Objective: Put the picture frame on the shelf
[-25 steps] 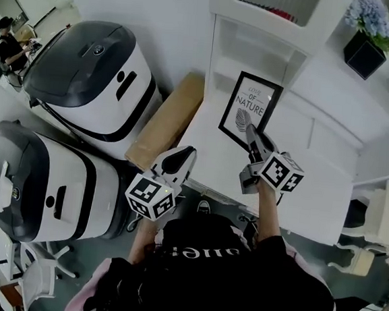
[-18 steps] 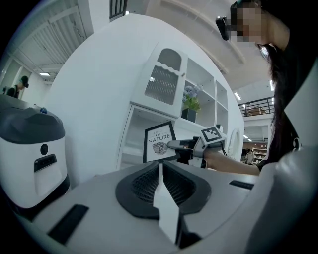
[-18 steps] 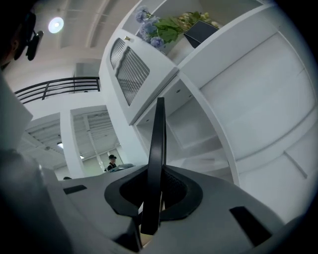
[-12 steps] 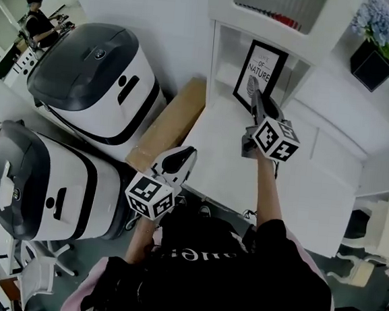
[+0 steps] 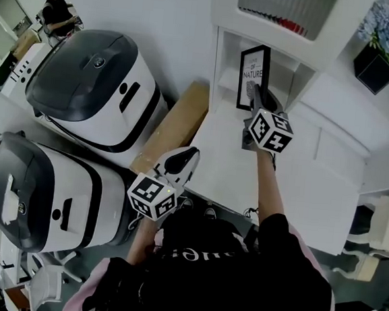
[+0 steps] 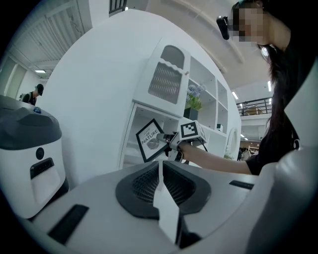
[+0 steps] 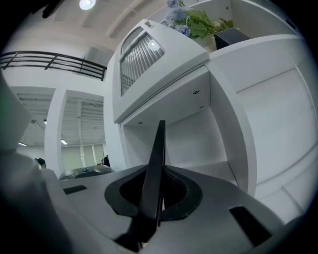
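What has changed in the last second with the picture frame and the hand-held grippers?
The right hand-held gripper carried the picture frame forward from over the white desk to the shelf opening, turning it more upright, grip unchanged. The left hand-held gripper stayed shut and empty near the person.

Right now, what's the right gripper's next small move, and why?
Probably ease the picture frame forward and down into the open shelf compartment. The right gripper is shut on the frame's edge, and the frame hangs at the compartment's mouth, apparently not yet set down.
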A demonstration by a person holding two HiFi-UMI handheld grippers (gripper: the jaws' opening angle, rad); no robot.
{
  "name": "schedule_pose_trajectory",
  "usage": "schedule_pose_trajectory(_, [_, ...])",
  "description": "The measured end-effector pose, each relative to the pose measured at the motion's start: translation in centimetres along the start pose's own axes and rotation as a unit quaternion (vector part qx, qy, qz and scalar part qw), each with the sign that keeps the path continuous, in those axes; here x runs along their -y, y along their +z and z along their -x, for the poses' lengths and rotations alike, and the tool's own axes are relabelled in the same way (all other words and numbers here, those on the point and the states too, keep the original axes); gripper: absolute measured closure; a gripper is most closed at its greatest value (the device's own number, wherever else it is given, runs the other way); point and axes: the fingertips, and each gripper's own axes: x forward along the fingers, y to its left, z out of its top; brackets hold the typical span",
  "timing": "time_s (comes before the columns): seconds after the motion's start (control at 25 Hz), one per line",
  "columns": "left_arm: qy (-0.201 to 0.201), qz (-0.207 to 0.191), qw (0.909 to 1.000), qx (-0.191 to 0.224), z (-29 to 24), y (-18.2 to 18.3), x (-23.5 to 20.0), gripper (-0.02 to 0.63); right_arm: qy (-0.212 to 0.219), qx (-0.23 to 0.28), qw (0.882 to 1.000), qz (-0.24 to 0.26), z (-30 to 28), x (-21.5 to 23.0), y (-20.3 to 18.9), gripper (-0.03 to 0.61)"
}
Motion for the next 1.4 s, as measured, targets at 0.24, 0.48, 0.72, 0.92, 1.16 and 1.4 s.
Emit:
schedule_pose_trajectory(0.24, [-0.007, 0.001, 1.0, 0.0, 0.4, 0.7, -2.1, 0.594, -0.026, -0.009, 1.0, 0.014, -1.6, -0.2, 0.5, 0.508])
schedule_pose_trajectory(0.48, [-0.019, -0.001, 0.9998, 0.003, 0.5, 1.3, -3.5, 0.594, -0.046, -0.006, 0.997, 0.061, -3.5, -0.8, 2.0, 0.508])
schedule_pose_trajectory(0.72, [-0.028, -0.001, 0.9996, 0.011, 1.0, 2.1, -4.8, 0.594, -0.059, -0.026, 0.993, 0.097, -4.9, -1.6, 2.5, 0.508])
schedule_pose_trajectory(0.92, [-0.032, 0.003, 0.9993, 0.019, 1.3, 2.5, -5.8, 0.594, -0.071, -0.056, 0.985, 0.143, -6.2, -2.3, 2.7, 0.508])
schedule_pose_trajectory(1.16, [-0.035, 0.004, 0.9991, 0.024, 1.8, 2.6, -6.6, 0.594, -0.083, -0.096, 0.971, 0.205, -7.8, -3.6, 2.4, 0.508])
schedule_pose_trajectory(1.4, [-0.033, 0.007, 0.9991, 0.027, 2.6, 2.5, -7.3, 0.594, -0.1, -0.146, 0.959, 0.223, -9.3, -3.5, 2.0, 0.506])
